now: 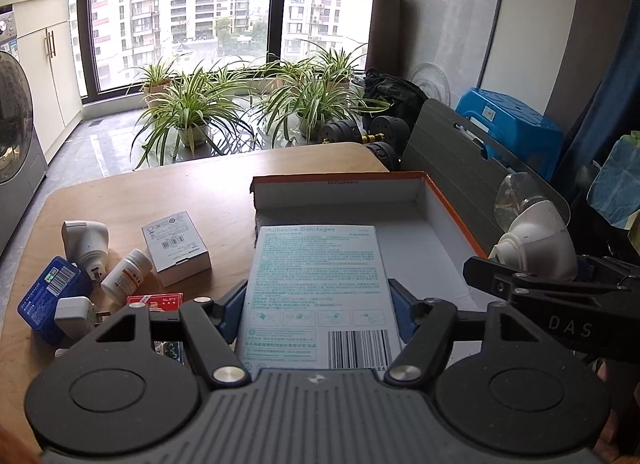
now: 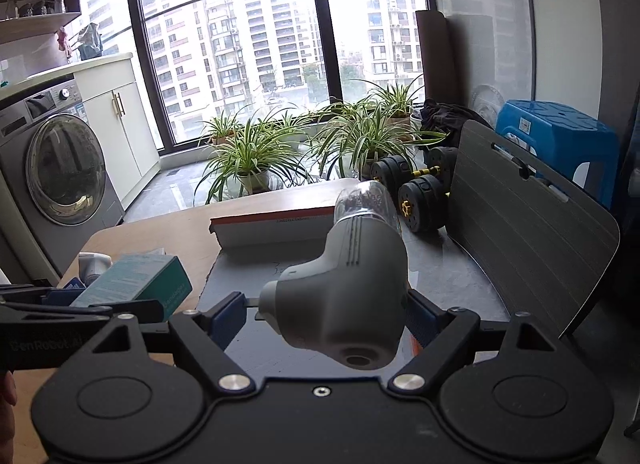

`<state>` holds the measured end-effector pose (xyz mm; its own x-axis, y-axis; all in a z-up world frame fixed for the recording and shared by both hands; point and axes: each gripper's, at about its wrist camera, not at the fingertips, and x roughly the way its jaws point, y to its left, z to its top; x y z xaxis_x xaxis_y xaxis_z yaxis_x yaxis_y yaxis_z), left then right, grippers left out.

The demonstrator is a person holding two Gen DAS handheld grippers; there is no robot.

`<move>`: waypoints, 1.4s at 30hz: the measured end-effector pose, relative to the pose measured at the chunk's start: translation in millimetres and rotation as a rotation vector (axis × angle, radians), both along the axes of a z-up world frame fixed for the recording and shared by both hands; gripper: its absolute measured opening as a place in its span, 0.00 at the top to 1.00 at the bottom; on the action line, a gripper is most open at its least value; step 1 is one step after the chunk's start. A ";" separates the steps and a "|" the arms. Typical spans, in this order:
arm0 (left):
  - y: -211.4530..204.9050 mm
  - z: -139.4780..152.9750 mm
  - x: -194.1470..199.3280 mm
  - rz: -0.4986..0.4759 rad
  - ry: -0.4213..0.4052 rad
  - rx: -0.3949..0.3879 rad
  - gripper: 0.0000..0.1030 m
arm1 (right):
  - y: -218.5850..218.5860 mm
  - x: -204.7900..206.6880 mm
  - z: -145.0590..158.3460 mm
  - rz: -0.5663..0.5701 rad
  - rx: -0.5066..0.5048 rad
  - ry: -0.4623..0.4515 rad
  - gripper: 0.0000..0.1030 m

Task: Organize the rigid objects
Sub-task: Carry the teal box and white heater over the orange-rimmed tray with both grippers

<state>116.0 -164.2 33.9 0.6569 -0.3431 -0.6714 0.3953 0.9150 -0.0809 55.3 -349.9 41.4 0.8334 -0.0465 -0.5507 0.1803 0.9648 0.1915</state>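
My left gripper (image 1: 318, 310) is shut on a teal-printed adhesive bandage box (image 1: 320, 288) and holds it over the open white cardboard box with an orange rim (image 1: 440, 248). My right gripper (image 2: 326, 314) is shut on a grey-white angled device with a clear dome tip (image 2: 348, 284), just right of the box (image 2: 276, 230); it also shows in the left wrist view (image 1: 536, 240). The bandage box shows in the right wrist view (image 2: 136, 278).
On the wooden table (image 1: 160, 192) left of the box lie a white plug adapter (image 1: 84, 240), a white carton (image 1: 176, 248), a pill bottle (image 1: 126, 276), a blue box (image 1: 50, 296), a white charger (image 1: 74, 318) and a red pack (image 1: 158, 302). A grey folded board (image 2: 524, 232) stands right.
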 end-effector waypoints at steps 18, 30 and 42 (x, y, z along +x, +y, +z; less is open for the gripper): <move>-6.3 1.9 6.0 0.028 0.020 0.001 0.31 | -0.4 12.3 -3.7 0.021 -0.004 0.015 0.04; -10.2 -3.5 16.4 0.041 0.034 0.001 0.31 | -1.6 25.6 -9.0 0.037 -0.008 0.038 0.04; -9.3 -6.0 33.7 0.061 0.038 0.002 0.31 | -5.1 38.4 -12.7 0.059 -0.014 0.040 0.04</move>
<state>149.7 -173.5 27.9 0.6506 -0.3020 -0.6968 0.3353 0.9375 -0.0933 93.7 -355.0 28.7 0.8123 -0.0060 -0.5833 0.1305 0.9765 0.1718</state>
